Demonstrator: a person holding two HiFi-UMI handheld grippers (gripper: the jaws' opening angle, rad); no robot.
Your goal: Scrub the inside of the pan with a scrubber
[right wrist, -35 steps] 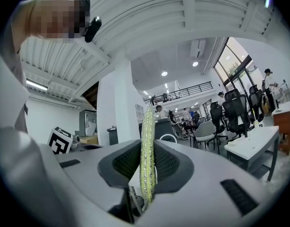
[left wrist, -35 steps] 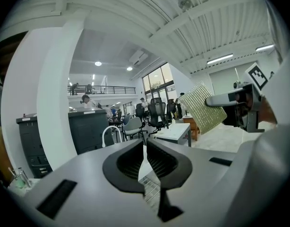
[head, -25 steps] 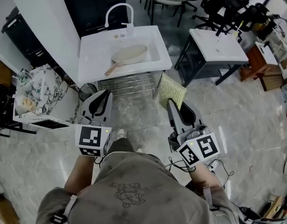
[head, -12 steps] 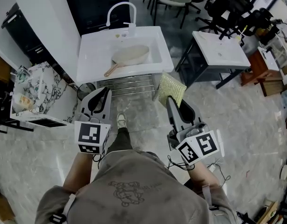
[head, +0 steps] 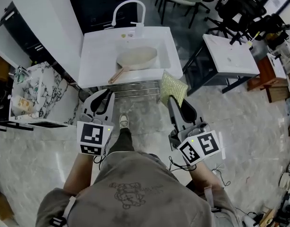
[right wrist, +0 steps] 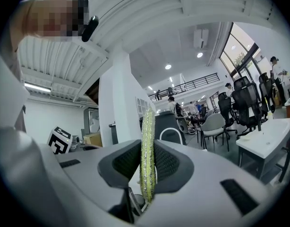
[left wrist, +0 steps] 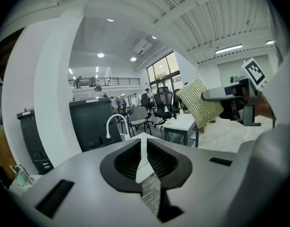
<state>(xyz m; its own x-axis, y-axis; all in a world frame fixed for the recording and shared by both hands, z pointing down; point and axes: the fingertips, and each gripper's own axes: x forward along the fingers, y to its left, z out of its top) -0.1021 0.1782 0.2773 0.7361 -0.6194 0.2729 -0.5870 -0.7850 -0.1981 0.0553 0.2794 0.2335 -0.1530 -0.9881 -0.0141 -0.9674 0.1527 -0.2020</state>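
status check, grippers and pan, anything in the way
Left gripper shut, empty. Right gripper shut on scrubber. Pan in sink ahead, not yet reached. Nothing seen in the way.

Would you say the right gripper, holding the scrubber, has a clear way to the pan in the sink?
Likely yes, after a step closer: the right gripper, with the scrubber, is short of the sink, but nothing lies over the pan.

I count two of my own: left tongs [head: 104,94] and right tongs [head: 171,99]. One scrubber [head: 173,88] in the right tongs. Ahead of both: one pan [head: 137,58], one sink [head: 95,56], one faucet [head: 128,6].
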